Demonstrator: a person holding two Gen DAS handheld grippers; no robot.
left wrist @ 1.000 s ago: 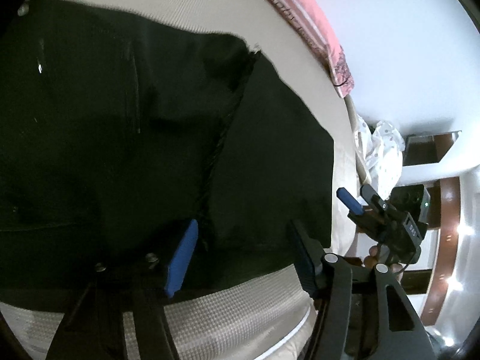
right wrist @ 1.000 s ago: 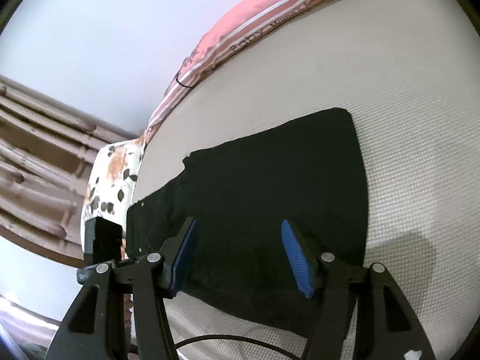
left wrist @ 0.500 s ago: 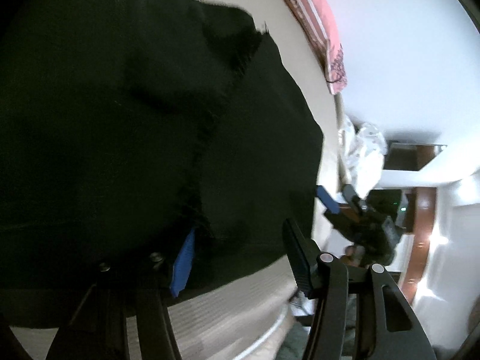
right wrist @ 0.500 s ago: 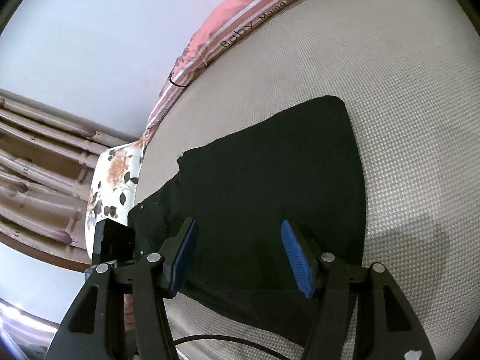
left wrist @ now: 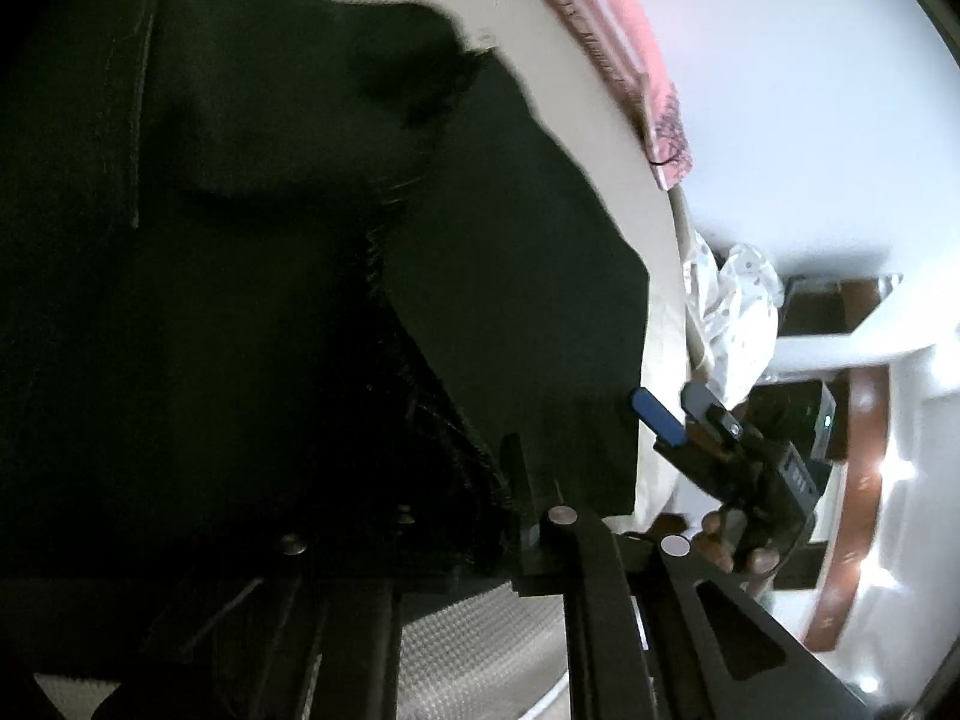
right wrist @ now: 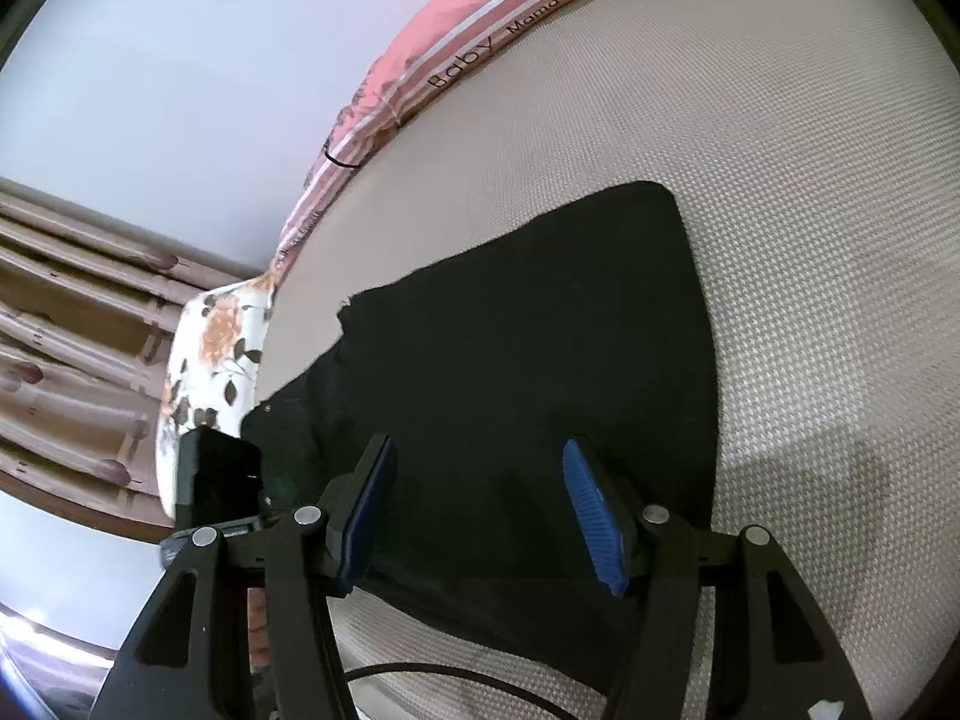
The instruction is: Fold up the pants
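Observation:
Black pants (right wrist: 528, 360) lie flat on the beige mattress (right wrist: 810, 192); they fill most of the left wrist view (left wrist: 240, 240). My left gripper (left wrist: 468, 498) is shut on a thick fold of the pants near their near edge; its left finger is buried in the cloth. My right gripper (right wrist: 480, 510) is open and empty, hovering just above the pants near their near edge. It also shows in the left wrist view (left wrist: 684, 420), at the pants' right edge, open. The left gripper's body shows in the right wrist view (right wrist: 216, 474).
A pink striped blanket (right wrist: 456, 60) lies along the far mattress edge by the white wall. A floral pillow (right wrist: 210, 354) sits at the left end. Curtains (right wrist: 66, 312) hang behind it. White spotted cloth (left wrist: 732, 312) lies off the bed's edge.
My left gripper has closed on the pants cloth; its blue pad is now hidden in the fold. The right gripper stays open and has barely moved.

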